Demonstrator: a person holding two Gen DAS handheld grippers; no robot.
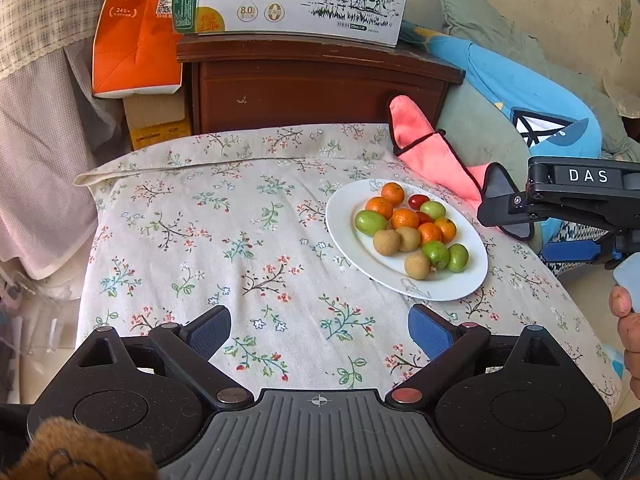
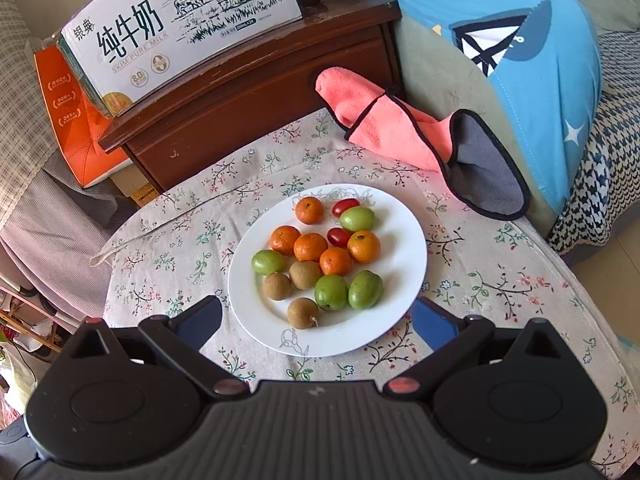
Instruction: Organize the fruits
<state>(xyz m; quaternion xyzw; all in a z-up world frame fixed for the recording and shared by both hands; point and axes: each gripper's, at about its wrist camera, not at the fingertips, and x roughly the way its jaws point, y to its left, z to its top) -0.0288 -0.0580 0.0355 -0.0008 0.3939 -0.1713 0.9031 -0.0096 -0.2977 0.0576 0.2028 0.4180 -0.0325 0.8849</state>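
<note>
Left gripper (image 1: 320,330) jaws spread wide, nothing held, floral tablecloth (image 1: 200,240) seen between. Right gripper (image 2: 318,322) likewise spread, empty, near edge of white plate (image 2: 408,240) framed between its fingers. Plate set on the cloth, loaded with small oranges (image 2: 310,247), green fruits (image 2: 331,292), brown round fruits (image 2: 303,313), red cherry tomatoes (image 2: 345,207), clustered touching.

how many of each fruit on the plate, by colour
On the white plate:
orange mandarins: 5
green fruits: 4
brown fruits: 3
red cherry tomatoes: 2
Total: 14
</note>
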